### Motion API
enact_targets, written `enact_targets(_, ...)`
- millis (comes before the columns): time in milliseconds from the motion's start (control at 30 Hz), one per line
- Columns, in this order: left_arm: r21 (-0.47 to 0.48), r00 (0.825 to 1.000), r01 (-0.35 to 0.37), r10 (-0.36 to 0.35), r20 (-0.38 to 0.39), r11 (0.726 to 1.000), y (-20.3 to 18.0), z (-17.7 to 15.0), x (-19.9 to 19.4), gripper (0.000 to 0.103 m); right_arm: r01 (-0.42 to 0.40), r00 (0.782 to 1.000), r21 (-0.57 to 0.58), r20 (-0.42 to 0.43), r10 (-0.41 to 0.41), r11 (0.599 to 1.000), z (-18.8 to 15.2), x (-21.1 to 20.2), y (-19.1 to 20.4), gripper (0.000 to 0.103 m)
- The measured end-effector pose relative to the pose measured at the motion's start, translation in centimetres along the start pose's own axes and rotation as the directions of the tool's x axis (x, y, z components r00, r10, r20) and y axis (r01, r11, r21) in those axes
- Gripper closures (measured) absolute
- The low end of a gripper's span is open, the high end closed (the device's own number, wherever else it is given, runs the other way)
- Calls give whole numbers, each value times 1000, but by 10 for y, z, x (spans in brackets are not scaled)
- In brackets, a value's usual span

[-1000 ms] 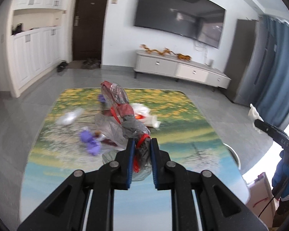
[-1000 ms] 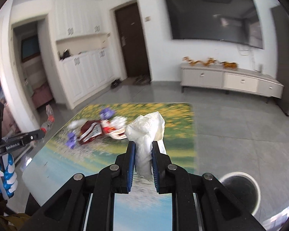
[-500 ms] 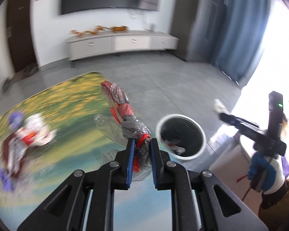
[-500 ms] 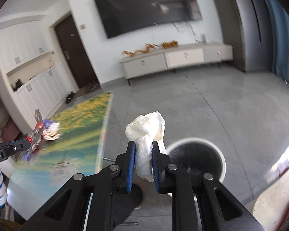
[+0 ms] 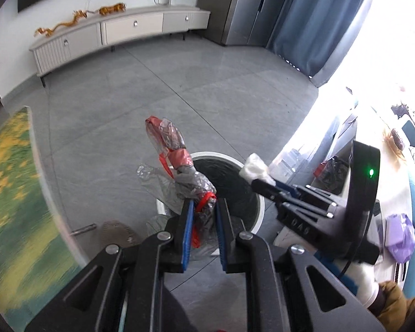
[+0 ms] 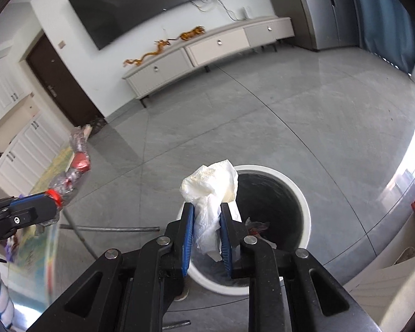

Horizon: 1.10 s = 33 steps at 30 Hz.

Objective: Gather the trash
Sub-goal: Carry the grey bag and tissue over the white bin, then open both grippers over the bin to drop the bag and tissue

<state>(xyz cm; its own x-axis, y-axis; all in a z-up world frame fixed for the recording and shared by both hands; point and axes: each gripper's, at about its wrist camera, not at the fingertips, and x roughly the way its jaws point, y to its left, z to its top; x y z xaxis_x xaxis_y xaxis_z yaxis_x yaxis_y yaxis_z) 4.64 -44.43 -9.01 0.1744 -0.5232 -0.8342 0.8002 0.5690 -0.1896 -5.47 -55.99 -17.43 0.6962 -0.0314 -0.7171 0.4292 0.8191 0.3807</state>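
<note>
A crushed clear plastic bottle [image 5: 177, 160] with a red label and red cap is clamped by its neck in my left gripper [image 5: 204, 207], which is shut on it. It hangs over the near rim of a white round bin [image 5: 215, 154] with a dark inside. My right gripper [image 6: 207, 213] holds a crumpled white tissue [image 6: 210, 182] over the same bin [image 6: 304, 202]; its jaws are opening, with the tissue still pinched between the pads. In each wrist view the other gripper shows too: the right gripper [image 5: 262, 185] with the tissue [image 5: 255, 166], and the left gripper [image 6: 27, 210] with the bottle [image 6: 74, 166].
The flower-printed table [image 5: 8, 193] lies to the left of the bin, its metal leg [image 6: 110, 228] close by. Some scraps lie at the bin's bottom [image 6: 257, 227]. A low TV cabinet [image 6: 207, 49] stands at the far wall and blue curtains [image 5: 304, 13] at the right. Grey floor surrounds the bin.
Both grippers have swung away from the table to above the bin and tilted downward. The bottle and the tissue have travelled with them.
</note>
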Motion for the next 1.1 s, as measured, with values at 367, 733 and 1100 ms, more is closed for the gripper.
enact_targets(367,-73,994,101,-103,-28,992,1,24,40,86,69,997,67,-32,-67,995,-6,25,-20,60)
enact_targets(733,-68,991,129,-127,30,989,2,28,14,52,99,995,50,10,-100,994,-3,-1,-4,52)
enact_targets(1100,-74,983,84,-70,169,994,14,12,-56,52,132,989,20,71,-133,991,3,-42,22,51)
